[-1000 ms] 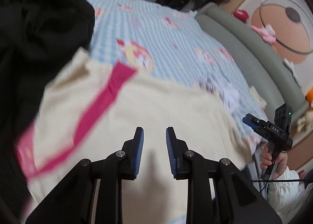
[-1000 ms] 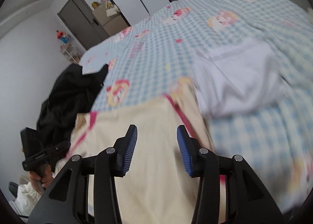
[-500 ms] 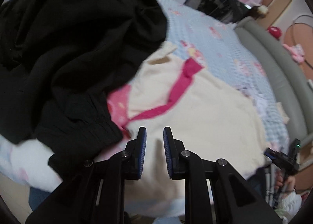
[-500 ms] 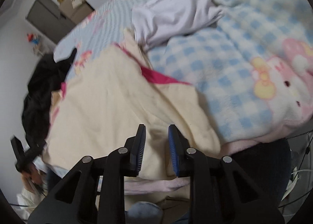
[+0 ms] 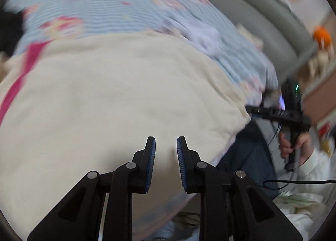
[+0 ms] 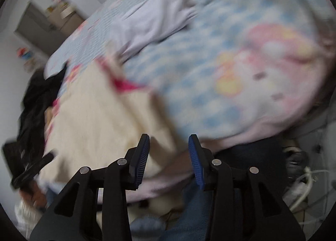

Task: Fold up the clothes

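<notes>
Garment (image 5: 117,98) lies spread on the blanket (image 5: 109,7), at its near edge. Behind it sits a second garment (image 6: 151,20). A dark pile (image 6: 35,102) lies left of it.

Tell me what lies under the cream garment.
The cream garment lies spread on the blue checked blanket, which shows beyond it and to its right. Whatever is directly beneath the fabric is covered.

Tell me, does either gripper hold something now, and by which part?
Nothing is held: left gripper and right gripper are open above the cream garment.
</notes>
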`<state>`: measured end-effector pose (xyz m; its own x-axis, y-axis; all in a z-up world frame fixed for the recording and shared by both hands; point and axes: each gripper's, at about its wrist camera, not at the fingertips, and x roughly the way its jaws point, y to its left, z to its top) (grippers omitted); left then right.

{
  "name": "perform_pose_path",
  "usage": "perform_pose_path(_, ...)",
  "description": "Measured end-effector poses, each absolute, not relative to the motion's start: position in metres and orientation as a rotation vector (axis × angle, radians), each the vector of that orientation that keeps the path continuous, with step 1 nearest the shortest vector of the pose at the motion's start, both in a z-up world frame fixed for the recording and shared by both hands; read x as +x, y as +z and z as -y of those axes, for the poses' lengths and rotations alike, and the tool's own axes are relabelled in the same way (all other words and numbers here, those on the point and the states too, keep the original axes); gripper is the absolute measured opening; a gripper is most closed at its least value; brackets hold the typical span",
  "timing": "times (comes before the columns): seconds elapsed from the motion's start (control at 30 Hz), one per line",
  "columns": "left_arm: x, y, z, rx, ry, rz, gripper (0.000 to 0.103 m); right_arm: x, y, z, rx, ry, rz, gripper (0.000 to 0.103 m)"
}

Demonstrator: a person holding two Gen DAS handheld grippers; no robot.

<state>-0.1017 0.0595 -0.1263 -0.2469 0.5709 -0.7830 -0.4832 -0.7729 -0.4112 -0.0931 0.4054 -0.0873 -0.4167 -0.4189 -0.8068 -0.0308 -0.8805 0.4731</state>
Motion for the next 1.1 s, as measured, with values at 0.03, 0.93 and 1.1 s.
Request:
perform_pose_path(0.03, -0.102, -0.130, -0.073, -1.362, 2.040, 0.081, 0.023, -0.092, -0.088, -0.398, 1.509, -2.330, 0.631, 0.040)
perform_pose_path(0.93, -0.080, -0.146, -0.012, -1.560, 2.270, 0.240, 0.029, -0.084, -0.035, -0.385, 1.322, -2.553, 0.369, 0.007)
perform_pose_path(1.1, -0.071, -0.169, 0.031, -1.609, 2.262, 0.371, 0.026, -0.083, -0.037, -0.374, 1.342, -2.624, 0.088, 0.007)
